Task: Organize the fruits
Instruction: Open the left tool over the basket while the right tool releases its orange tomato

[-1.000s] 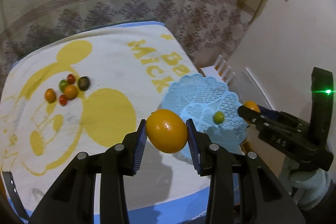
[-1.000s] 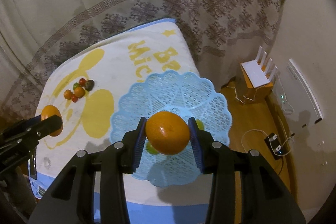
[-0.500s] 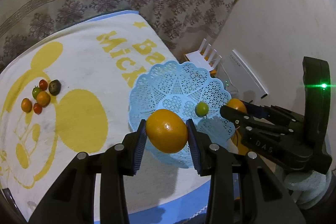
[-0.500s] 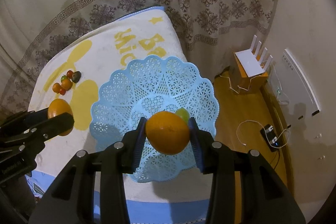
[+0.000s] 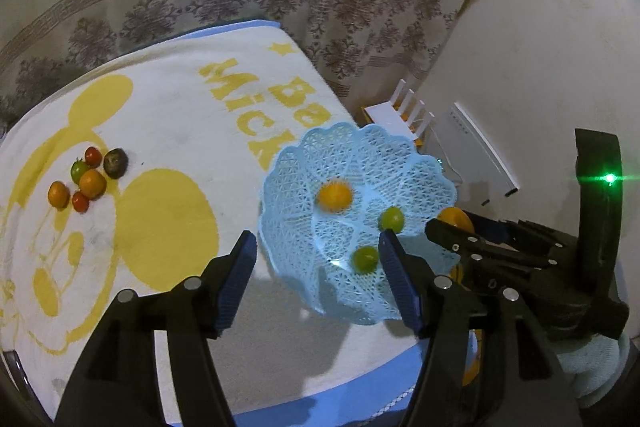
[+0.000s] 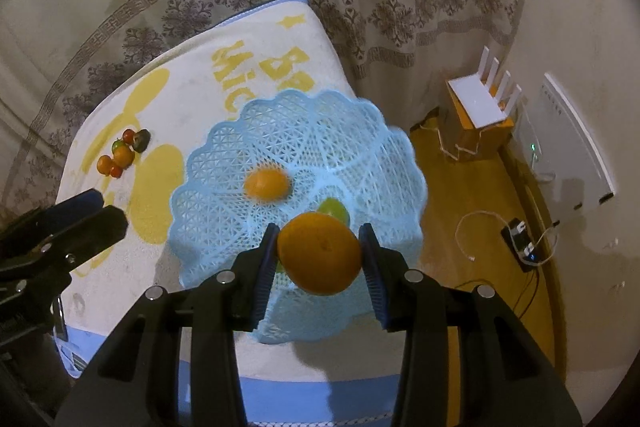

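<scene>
A light blue lattice basket [image 5: 420,163] [image 6: 224,163] sits at the right edge of the towel-covered table. My left gripper [image 5: 318,261] hovers over its near rim with jaws opening and nothing between them. An orange [image 5: 335,195] [image 6: 267,183], blurred, lies inside the basket beside two small green fruits [image 5: 391,219] [image 5: 365,259]. Above the basket, my right gripper [image 6: 319,259] is shut on a second orange [image 6: 320,253]; in the left wrist view it [image 5: 444,227] comes in from the right. One green fruit [image 6: 334,209] peeks from behind that orange.
A cluster of several small fruits [image 5: 86,177] [image 6: 122,153], orange, red, green and one dark, lies at the towel's left. A patterned curtain hangs behind the table. On the wooden floor to the right stand a white router [image 6: 482,99] and cables [image 6: 520,247].
My left gripper has opened and let go of its orange, which now lies in the basket. The right gripper has sunk a little over the basket, still holding its orange.
</scene>
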### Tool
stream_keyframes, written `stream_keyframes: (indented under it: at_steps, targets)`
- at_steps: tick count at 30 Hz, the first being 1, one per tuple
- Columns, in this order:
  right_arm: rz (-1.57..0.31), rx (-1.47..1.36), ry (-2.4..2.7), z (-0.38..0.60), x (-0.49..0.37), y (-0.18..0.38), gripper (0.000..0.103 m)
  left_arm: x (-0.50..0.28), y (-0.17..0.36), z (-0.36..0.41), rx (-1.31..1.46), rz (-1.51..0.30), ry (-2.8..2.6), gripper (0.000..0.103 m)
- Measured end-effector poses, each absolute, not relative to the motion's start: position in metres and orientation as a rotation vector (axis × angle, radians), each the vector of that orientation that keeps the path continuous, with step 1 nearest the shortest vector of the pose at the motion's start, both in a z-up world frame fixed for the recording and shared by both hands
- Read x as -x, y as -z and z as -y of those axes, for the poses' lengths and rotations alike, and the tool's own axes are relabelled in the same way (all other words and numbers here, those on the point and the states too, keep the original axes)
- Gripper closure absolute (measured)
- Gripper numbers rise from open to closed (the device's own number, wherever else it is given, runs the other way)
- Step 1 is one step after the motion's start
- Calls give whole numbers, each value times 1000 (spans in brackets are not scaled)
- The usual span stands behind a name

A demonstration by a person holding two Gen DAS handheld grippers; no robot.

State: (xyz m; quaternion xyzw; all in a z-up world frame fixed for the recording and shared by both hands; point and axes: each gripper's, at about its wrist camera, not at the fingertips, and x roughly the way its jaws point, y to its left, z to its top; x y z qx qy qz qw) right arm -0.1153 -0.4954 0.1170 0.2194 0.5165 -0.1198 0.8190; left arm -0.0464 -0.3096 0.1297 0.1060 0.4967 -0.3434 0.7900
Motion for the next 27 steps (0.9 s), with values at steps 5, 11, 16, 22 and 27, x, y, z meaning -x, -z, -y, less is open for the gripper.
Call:
stream_keyframes:
  at_steps: [5,11,16,22,27]
  targets:
    - [-1080,-469,255,493,114,-121,51,42,-132,298,-213,-1069,702,37]
    - [-1071,-465,239,486,108,-125,50,39,-134,288,-208,-1066,671,37]
    - [-1061,-466,241,483,107,-127,50,37,-136,280,-201,-1060,646,37]
    - [-1056,-470,252,480,107,-127,50,36,-136,271,-198,-1053,614,28]
    - [-1054,-469,252,476,105,-127,46,34,-138,262,-191,-1045,590,23]
